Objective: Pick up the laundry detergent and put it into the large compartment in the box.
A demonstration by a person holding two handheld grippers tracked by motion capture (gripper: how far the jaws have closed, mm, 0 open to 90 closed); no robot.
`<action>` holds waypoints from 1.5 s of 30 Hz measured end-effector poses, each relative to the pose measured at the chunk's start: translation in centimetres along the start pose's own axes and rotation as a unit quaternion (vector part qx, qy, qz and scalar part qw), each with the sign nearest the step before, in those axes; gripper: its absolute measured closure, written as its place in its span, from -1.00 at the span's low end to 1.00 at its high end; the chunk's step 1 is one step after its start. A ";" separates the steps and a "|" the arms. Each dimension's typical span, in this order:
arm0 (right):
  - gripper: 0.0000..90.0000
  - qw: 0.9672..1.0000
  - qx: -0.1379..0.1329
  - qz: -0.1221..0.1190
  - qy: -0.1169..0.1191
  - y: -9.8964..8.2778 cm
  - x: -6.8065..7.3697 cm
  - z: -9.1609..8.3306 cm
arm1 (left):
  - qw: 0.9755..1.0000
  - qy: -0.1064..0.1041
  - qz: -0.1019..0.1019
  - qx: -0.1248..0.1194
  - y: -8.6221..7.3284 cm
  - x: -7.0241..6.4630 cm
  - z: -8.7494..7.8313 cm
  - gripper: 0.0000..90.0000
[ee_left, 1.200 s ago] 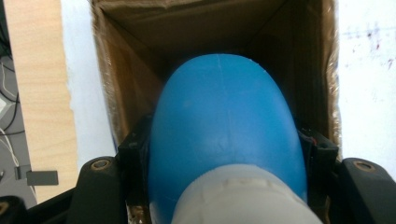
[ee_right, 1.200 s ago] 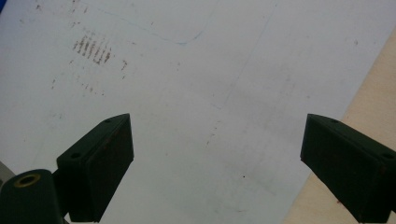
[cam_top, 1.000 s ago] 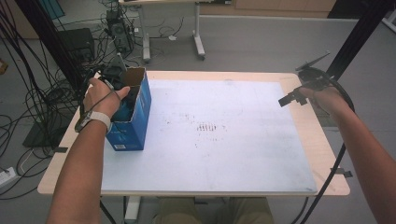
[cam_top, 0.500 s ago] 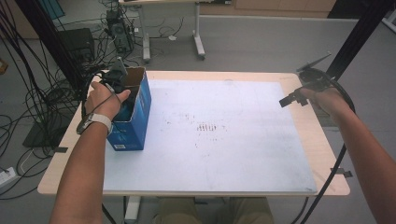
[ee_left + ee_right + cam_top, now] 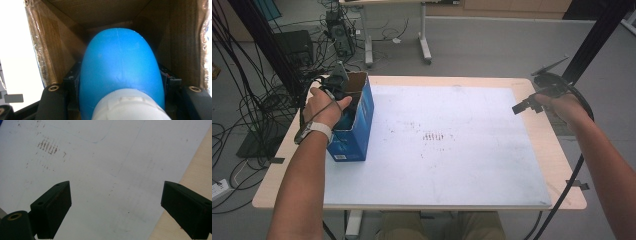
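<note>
An open cardboard box with blue outer walls (image 5: 357,135) stands at the left of the white mat (image 5: 472,165). My left gripper (image 5: 339,92) reaches down into it from above. In the left gripper view its jaws are shut on a rounded blue bottle (image 5: 120,62) with a white cap (image 5: 130,105); the box's brown inner walls (image 5: 100,12) surround it. My right gripper (image 5: 524,106) hovers at the table's right edge. It stands open (image 5: 115,205) over the mat, nothing between its fingers (image 5: 53,207).
The mat covers most of a light wooden table (image 5: 559,155) and carries faint brown marks (image 5: 432,136). Black cables and dark stands (image 5: 257,65) crowd the floor to the left. Another table's legs (image 5: 424,35) stand behind.
</note>
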State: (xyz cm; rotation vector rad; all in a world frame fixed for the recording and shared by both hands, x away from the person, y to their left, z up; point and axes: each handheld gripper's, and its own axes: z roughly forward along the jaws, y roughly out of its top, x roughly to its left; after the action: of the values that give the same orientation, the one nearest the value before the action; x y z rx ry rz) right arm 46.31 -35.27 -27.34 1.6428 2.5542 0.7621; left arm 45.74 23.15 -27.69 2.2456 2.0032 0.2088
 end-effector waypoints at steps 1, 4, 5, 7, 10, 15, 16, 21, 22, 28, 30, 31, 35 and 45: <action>-0.79 1.000 -0.001 0.001 0.001 0.0 0.0 0.0 | 1.000 0.000 0.000 0.000 0.0 0.0 0.0 -0.17; -0.79 1.000 0.000 0.001 0.001 -0.1 0.0 0.0 | 1.000 0.000 0.000 0.001 0.0 0.0 0.0 -0.18; -0.79 1.000 0.000 0.001 0.000 -0.2 0.0 0.0 | 1.000 0.000 0.000 0.001 0.0 0.0 0.0 -0.17; -0.79 1.000 0.000 0.002 0.000 -0.2 0.0 0.0 | 1.000 0.000 0.001 0.001 0.0 0.1 0.0 -0.18; -0.79 1.000 -0.001 0.001 -0.001 -0.2 0.0 -0.2 | 1.000 0.000 0.000 0.000 0.0 0.1 0.0 -0.18; -0.79 1.000 -0.002 -0.001 -0.002 -0.1 0.1 -0.2 | 1.000 0.000 0.001 -0.001 0.0 0.1 0.1 -0.17; -0.79 1.000 -0.002 0.000 -0.002 -0.1 0.1 -0.2 | 1.000 0.000 0.001 -0.001 0.0 0.1 0.1 -0.18; -0.79 1.000 -0.001 -0.001 -0.002 -0.1 0.1 -0.1 | 1.000 0.000 0.001 0.000 0.0 0.2 0.1 -0.17; -0.79 1.000 -0.001 -0.001 -0.002 -0.1 0.1 -0.1 | 1.000 0.000 0.001 0.000 0.0 0.2 0.1 -0.17; -0.79 1.000 -0.003 -0.002 -0.002 -0.1 0.2 -0.1 | 1.000 0.001 0.001 -0.001 -0.1 0.1 0.1 -0.17; -0.79 1.000 -0.001 -0.003 -0.002 -0.1 0.2 -0.1 | 1.000 0.001 0.001 -0.001 -0.1 0.2 0.1 -0.17; -0.79 1.000 -0.002 -0.002 -0.002 -0.1 0.2 0.0 | 1.000 0.001 0.001 -0.001 -0.1 0.2 0.1 -0.17; -0.79 1.000 -0.002 -0.003 -0.002 -0.1 0.3 0.0 | 1.000 0.002 0.002 -0.003 -0.1 0.1 0.1 -0.17; -0.79 1.000 -0.002 -0.002 -0.003 -0.1 0.1 -0.1 | 1.000 0.003 0.001 -0.002 -0.1 0.1 0.2 -0.17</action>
State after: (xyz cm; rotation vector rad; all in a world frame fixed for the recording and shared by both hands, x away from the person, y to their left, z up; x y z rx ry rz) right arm 46.13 -35.22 -27.29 1.6349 2.5512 0.7601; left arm 45.72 23.31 -27.87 2.2484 2.0020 0.2203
